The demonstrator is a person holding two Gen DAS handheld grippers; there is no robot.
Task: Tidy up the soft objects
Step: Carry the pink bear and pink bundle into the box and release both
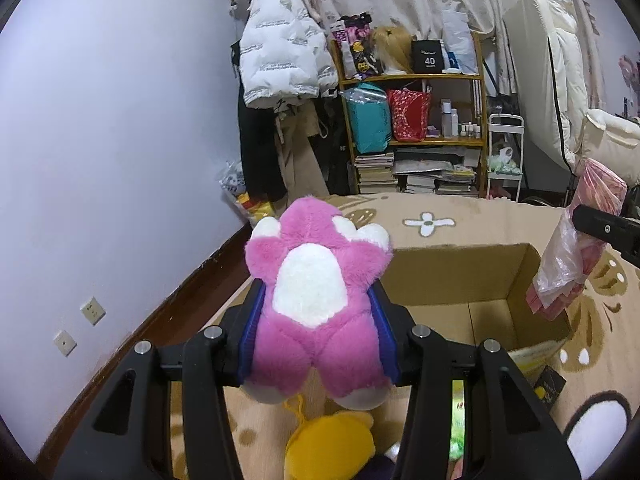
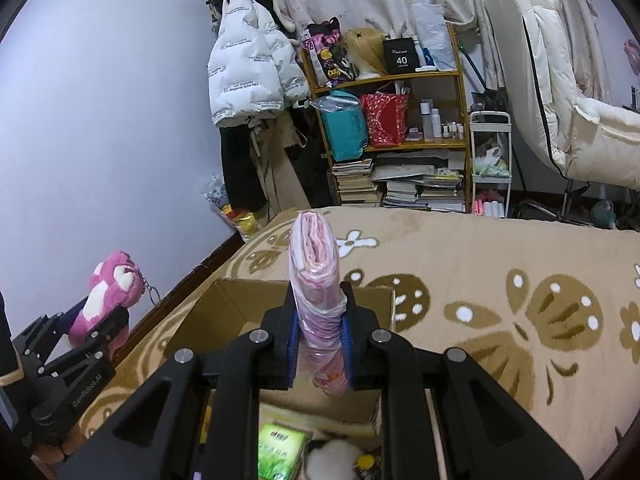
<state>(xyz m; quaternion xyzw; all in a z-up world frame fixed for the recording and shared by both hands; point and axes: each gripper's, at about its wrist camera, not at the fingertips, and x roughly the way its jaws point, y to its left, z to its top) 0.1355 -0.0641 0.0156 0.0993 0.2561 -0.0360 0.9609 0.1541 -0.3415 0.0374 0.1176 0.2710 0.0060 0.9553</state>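
My left gripper (image 1: 318,300) is shut on a pink and white plush toy (image 1: 316,280), its blue pads pressing the toy's sides above the bed. The same plush toy (image 2: 110,292) shows at the left of the right wrist view, with a keychain hanging from it. My right gripper (image 2: 318,304) is shut on a folded pink cloth in a clear plastic bag (image 2: 316,276), held upright over an open cardboard box (image 2: 240,300). That bagged cloth (image 1: 576,248) hangs at the right of the left wrist view, over the box (image 1: 460,276).
The box stands on a beige bed cover (image 2: 500,280) with brown butterfly prints. A yellow soft item (image 1: 332,444) lies below the left gripper. A green packet (image 2: 280,452) and a white fluffy thing (image 2: 332,456) lie under the right gripper. A wooden shelf (image 2: 400,120) stands behind.
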